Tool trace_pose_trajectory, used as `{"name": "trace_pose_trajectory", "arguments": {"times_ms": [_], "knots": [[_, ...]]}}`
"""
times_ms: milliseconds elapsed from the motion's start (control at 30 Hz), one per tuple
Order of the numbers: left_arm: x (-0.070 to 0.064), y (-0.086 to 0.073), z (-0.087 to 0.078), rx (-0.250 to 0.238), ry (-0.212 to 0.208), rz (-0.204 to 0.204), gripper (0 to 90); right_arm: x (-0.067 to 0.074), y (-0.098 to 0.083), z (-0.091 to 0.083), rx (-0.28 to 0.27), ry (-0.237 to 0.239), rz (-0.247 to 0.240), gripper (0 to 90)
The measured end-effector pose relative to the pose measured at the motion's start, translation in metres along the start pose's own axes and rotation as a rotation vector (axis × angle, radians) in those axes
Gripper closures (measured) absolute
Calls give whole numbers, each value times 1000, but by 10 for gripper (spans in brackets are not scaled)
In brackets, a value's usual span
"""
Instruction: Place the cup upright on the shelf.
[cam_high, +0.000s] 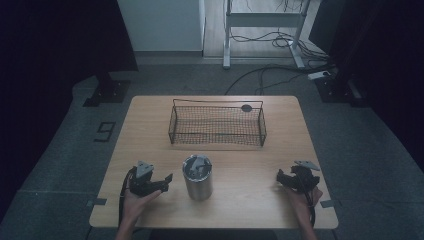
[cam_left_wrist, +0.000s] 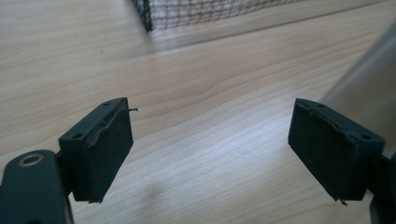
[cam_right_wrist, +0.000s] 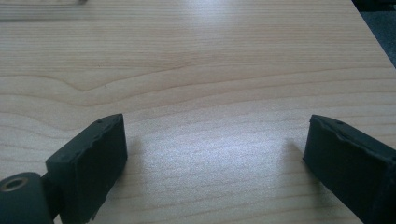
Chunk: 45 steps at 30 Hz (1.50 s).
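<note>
As seen across the table: left gripper at near left, jaws apart, empty; one steel cup upright at near centre, just right of it; one wire basket beyond; right gripper at near right, jaws apart, empty.

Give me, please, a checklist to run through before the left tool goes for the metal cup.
1. Left tool open, nothing between its jaws: ok.
2. Metal cup upright on the table: ok.
3. Cup between the left tool's jaws: not ok; it stands beside them.
4. Wire basket free inside: cannot tell; a dark disc sits at its far right corner.
5. Right tool open and apart from the cup: ok.
</note>
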<state>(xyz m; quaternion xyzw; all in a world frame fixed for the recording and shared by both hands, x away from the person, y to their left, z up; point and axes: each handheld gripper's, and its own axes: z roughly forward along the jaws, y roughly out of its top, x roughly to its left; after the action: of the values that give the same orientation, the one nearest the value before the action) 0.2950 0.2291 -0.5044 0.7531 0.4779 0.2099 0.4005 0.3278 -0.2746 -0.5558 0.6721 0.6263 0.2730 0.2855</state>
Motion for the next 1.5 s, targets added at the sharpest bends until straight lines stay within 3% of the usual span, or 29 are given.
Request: {"name": "trace_pose_trajectory", "arguments": {"times_ms": [33,67,100,300,533,867,1100,1500], "knots": [[-3,2,-6,-31,-40,-16,139,0,0,0,-1,1,-1,61],[-3,2,-6,-31,-40,-16,133,0,0,0,-1,1,-1,61],[-7,6,-12,-53,-73,-15,117,0,0,0,-1,1,-2,63],[-18,14,-24,-73,-131,10,75,0,0,0,-3,-1,-4,70],[-31,18,-31,-79,-180,27,49,0,0,0,-5,1,-4,75],[-48,19,-27,-58,-259,63,3,0,0,-1,-5,1,-3,77],[-60,19,-22,-47,-278,90,0,0,0,-1,-6,0,-3,80],[-76,25,-15,-40,-259,115,0,0,0,0,-8,2,-2,85]]}}
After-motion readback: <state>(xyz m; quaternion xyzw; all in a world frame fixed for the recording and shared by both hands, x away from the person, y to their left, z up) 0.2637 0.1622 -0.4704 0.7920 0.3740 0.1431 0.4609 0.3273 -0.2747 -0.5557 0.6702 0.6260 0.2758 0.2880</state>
